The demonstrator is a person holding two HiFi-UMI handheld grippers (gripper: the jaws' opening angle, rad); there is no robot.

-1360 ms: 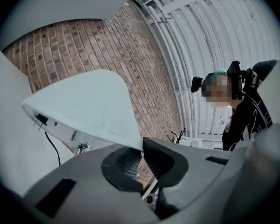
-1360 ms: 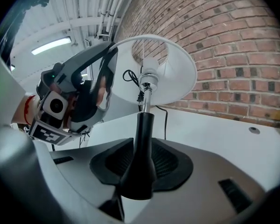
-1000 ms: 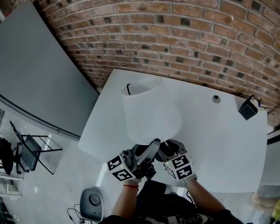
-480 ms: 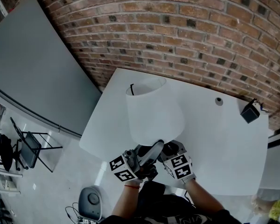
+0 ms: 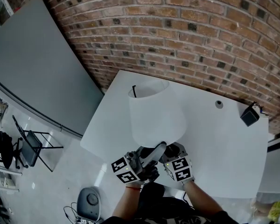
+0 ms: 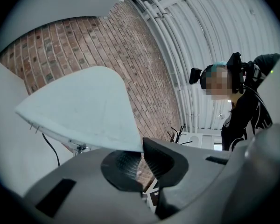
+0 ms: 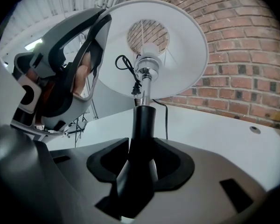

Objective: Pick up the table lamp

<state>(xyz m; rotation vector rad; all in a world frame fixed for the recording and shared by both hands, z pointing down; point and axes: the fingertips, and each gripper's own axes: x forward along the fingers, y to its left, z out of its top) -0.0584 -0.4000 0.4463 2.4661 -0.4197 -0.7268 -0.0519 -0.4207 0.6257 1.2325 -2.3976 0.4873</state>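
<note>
- The table lamp (image 5: 154, 118) is held tilted above the near edge of the tabletop (image 5: 224, 134). Its long axis runs from both tools up toward the tabletop's far edge, shade (image 6: 84, 111) leading.
- The right tool (image 7: 140, 164) is clamped on the black stem (image 7: 143, 125) and probably bears most of the weight.
- The left tool (image 6: 141, 158) is pinched shut on the shade's thin rim, seemingly only steadying it.
- The base is hidden, so I cannot tell whether it is clear of the tabletop. The right hand should lead any lift.
</note>
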